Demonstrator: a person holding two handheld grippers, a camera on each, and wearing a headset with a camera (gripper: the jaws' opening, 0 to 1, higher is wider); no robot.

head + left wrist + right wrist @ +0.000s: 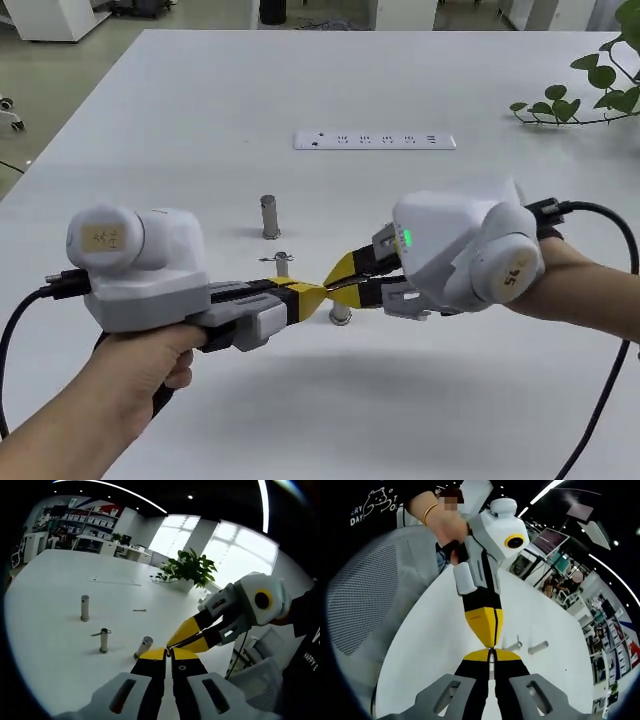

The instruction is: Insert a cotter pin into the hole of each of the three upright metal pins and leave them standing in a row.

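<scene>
Pins (85, 607) number three; one holds a cotter pin (97, 633).

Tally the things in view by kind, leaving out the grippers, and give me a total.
Metal pins: 3
Cotter pins seen: 2, one through the middle pin, one loose on the table
Power strip: 1
Plant: 1
Total: 7

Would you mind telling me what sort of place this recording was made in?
Probably an open office or lab: a large white table with a power strip, a potted plant by big windows, and shelves of boxes behind.
</scene>
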